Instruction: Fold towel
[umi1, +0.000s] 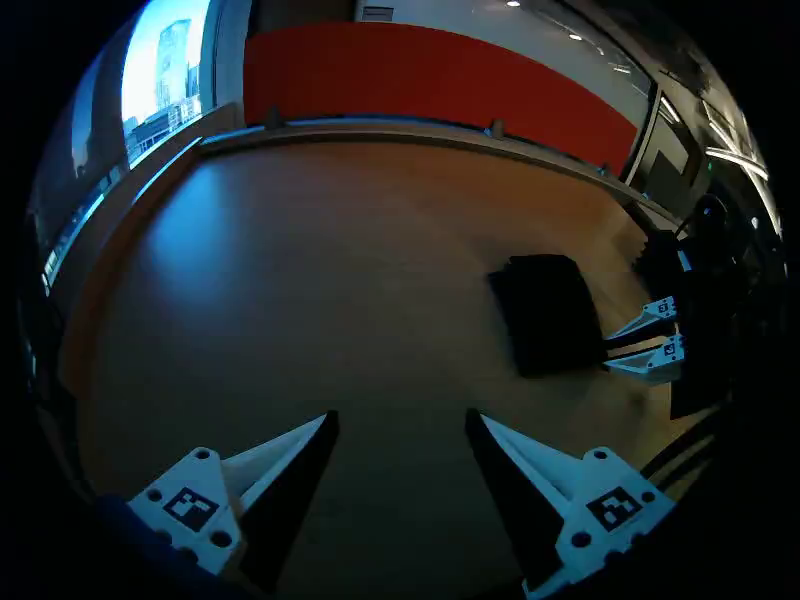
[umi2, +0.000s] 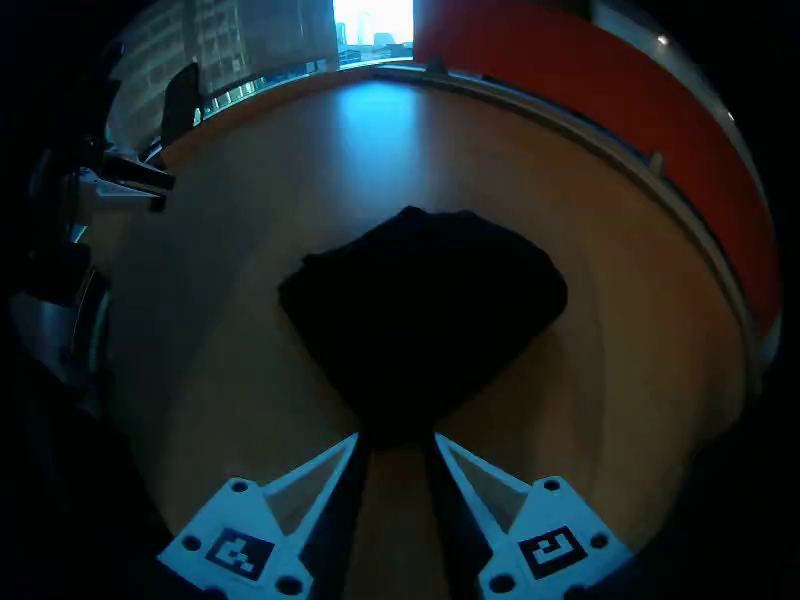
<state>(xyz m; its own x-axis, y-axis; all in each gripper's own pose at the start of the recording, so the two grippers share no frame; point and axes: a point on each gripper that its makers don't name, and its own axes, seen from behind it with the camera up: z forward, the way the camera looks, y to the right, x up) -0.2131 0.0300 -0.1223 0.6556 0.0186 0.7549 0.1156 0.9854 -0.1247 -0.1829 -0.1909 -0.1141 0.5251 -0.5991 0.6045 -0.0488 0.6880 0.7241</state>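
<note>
towel (umi2: 420, 300) looking soft, light, floppy, so pinching its corner advised | right gripper (umi2: 395, 442) straddling corner at fingertips, clamp unclear | left gripper (umi1: 400, 425) hanging open, towel ahead-right

No readable text, brand, number or sign. Closest thing: black-and-white square markers (umi1: 190, 507), 1 on each finger of the left claw (umi1: 400, 416) and right claw (umi2: 396, 438). They are coded patterns, no letters or digits.
</note>
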